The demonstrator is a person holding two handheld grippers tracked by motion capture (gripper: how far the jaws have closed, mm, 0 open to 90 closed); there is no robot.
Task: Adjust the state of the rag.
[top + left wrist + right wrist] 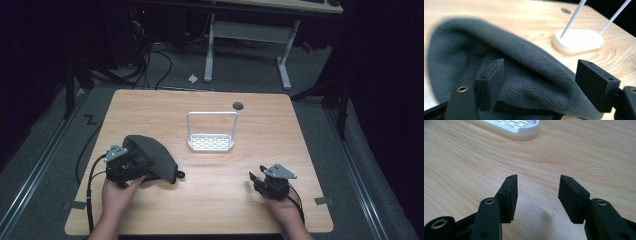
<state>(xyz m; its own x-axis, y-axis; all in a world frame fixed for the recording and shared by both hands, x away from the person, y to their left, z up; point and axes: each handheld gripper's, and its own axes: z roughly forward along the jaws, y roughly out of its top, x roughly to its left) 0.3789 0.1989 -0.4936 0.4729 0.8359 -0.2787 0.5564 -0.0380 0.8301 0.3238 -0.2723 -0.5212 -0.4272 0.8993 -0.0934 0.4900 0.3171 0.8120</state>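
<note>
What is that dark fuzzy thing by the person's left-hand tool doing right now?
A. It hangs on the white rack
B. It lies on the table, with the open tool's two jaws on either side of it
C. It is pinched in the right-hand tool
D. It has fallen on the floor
B: the grey fleece hat lies on the wooden table, and the left gripper stands open with one jaw on each side of its fabric.

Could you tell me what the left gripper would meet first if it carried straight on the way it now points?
Most likely the grey fleece hat: the left gripper is open, with the hat's fabric lying straight between and beyond its fingers. How near it is remains unclear.
</note>
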